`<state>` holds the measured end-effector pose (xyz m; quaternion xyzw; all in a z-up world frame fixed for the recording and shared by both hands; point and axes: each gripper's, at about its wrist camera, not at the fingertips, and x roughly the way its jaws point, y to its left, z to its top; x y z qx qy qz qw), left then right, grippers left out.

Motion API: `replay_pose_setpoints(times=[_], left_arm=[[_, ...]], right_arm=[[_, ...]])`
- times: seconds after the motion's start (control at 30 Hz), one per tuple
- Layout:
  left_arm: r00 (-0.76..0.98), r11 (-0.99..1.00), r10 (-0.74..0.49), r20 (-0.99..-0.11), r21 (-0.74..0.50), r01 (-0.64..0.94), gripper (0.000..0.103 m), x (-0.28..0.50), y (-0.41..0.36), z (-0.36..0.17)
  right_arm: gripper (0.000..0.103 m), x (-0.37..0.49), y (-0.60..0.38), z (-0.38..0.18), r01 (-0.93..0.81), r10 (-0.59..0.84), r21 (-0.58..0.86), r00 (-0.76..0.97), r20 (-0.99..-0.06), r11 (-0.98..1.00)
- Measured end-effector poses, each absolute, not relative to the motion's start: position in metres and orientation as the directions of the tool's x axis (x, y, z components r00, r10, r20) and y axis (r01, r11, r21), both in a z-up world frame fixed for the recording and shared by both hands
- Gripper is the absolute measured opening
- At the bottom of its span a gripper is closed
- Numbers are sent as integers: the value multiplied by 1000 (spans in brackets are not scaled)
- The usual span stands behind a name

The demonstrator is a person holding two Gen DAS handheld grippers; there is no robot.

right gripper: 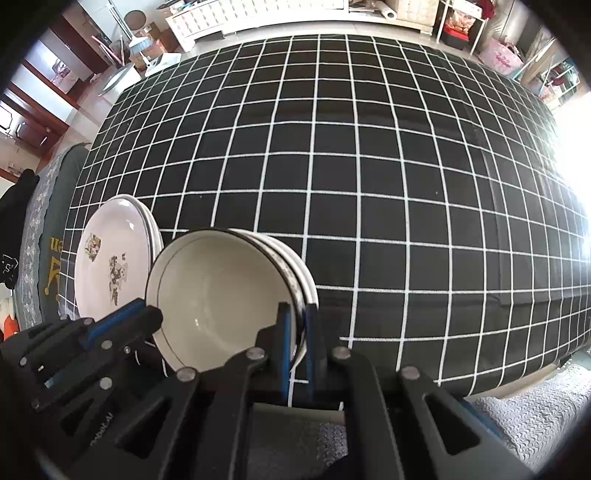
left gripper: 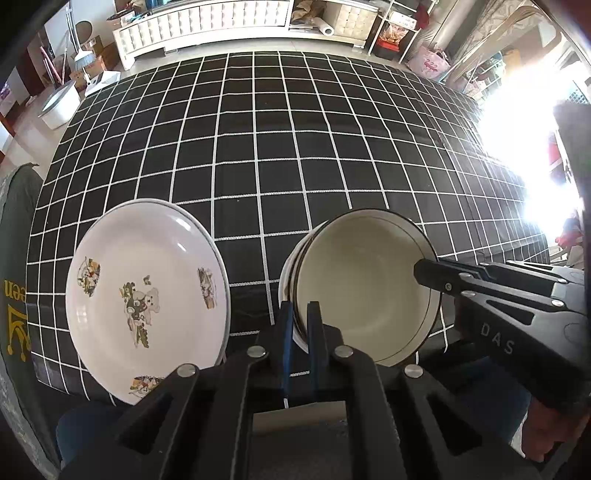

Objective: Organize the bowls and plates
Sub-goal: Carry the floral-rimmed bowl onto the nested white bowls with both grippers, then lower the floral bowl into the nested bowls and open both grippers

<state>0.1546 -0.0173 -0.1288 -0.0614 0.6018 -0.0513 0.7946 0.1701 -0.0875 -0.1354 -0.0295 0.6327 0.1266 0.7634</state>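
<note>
Cream ceramic bowl with a dark rim line (left gripper: 365, 284) is seen as the top of a nested stack; the rims of further white bowls (right gripper: 295, 266) show beneath and behind it. The stack sits on the surface, covered by a black cloth with a white grid (left gripper: 295, 147), near its front edge.

Left tool (left gripper: 300, 325) is clamped narrow on the bowl rim at the stack's left side, one blue pad inside and one outside. In that view the grip seems to take in more than one rim; the exact count cannot be told. Right tool (right gripper: 298, 328) is clamped narrow on the opposite rim, likewise one pad inside and one outside. Each tool is also caught in the other's camera, at the far rim of the bowl. Both tools point steeply downward.

Just left of the bowl stack, a stack of white round plates printed with bear pictures (left gripper: 147, 291) is seen lying on the cloth; at least two rims show. Plates and bowls are close but apart, with cloth visible between them.

Further left of the bowl stack, beyond the surface edge, dark green fabric with yellow lettering (left gripper: 16, 295) is visible. Behind the stack, past the far edge of the cloth, a white panelled cabinet (left gripper: 207, 22) stands against the wall. To the right, strong window glare washes out detail.
</note>
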Motion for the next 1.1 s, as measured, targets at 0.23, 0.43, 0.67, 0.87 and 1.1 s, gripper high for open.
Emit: replay_pose_setpoints(times=[0.23, 0.43, 0.67, 0.87, 1.1], left_arm=[[273, 990, -142, -952, -142, 20, 6, 155, -22, -124], [298, 988, -152, -943, -146, 40, 6, 152, -22, -116], [355, 988, -153, -922, -137, 70, 21, 148, -17, -90], [389, 981, -193, -901, -177, 76, 36, 142, -5, -74], [392, 973, -231, -891, -221, 71, 47, 137, 8, -76]], right_arm=[[10, 171, -89, -136, -226, 165, 126, 163, -973, 966], [10, 168, -91, -129, -232, 180, 132, 200, -963, 964], [15, 171, -94, -106, -275, 192, 124, 236, -953, 953], [71, 167, -107, -80, -290, 201, 107, 316, -927, 951], [79, 157, -114, -77, -275, 231, 139, 336, -913, 951]])
